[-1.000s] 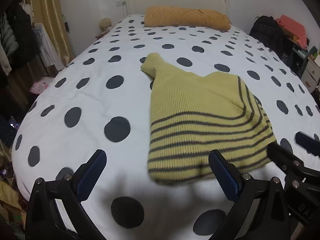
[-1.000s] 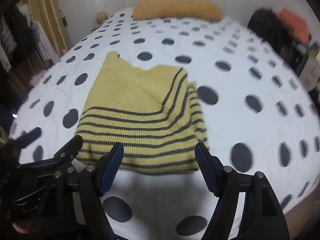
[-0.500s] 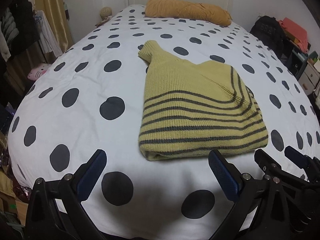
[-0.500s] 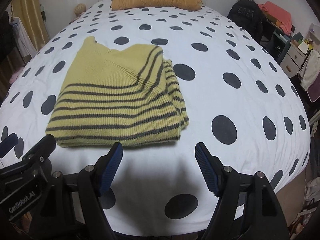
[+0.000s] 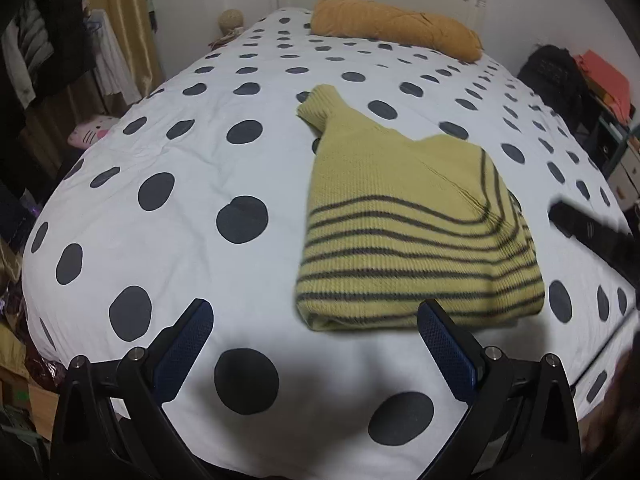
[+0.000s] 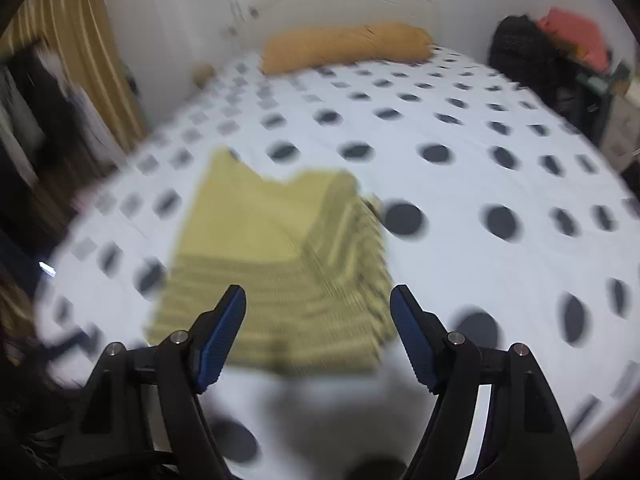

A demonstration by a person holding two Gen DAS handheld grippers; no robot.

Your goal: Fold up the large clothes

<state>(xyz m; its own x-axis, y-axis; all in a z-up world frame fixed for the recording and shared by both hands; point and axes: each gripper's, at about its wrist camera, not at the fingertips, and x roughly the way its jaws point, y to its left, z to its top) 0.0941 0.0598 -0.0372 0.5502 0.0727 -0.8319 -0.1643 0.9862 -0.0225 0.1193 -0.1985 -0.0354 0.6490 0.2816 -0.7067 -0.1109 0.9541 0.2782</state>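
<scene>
A yellow knit sweater [image 5: 404,236] with thin dark stripes lies folded into a thick rectangle on my bed, on the white duvet with black polka dots [image 5: 192,184]. One ribbed cuff or collar end pokes out from its far left corner, toward the headboard.

My left tongs [image 5: 316,344] are spread wide and hold nothing. The sweater sits ahead of them and to the right; its near folded edge lies just beyond the tip of the right-hand blue pad [image 5: 444,348], while the left pad is over bare duvet.

My right tongs [image 6: 318,336] are also spread wide and empty. This view is blurred by motion. Here the sweater [image 6: 276,264] lies directly ahead, its near edge showing between the two blue pads [image 6: 222,338].

An orange bolster pillow [image 5: 392,28] rests at the head of the bed. A black backpack [image 5: 556,76] stands off the bed's right side.
</scene>
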